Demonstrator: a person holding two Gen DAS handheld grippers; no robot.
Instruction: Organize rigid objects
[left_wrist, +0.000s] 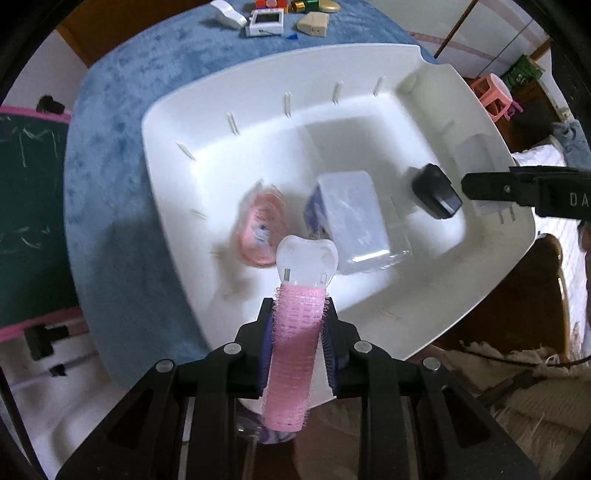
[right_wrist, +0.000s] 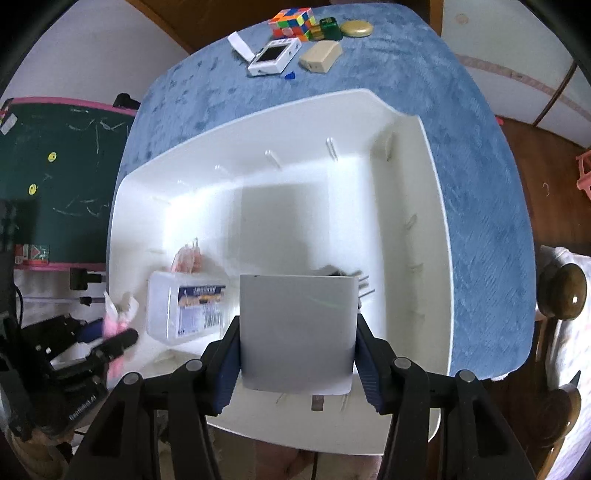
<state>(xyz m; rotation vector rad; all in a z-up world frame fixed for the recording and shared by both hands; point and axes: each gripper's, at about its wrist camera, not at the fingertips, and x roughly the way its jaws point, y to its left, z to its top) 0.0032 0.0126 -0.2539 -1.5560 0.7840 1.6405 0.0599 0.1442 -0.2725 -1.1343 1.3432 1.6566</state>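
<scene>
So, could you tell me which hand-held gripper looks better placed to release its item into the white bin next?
Probably the right hand-held gripper: its grey block hangs well inside the white bin, while the left's pink hair roller sits at the bin's near rim.

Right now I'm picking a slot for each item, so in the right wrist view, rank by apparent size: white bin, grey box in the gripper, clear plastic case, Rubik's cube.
1. white bin
2. grey box, though nearness to the camera inflates it
3. clear plastic case
4. Rubik's cube, far away, so real size unsure

Glossy white plastic bin (right_wrist: 436, 236) (smooth) on plush blue cloth (right_wrist: 480, 177).
</scene>
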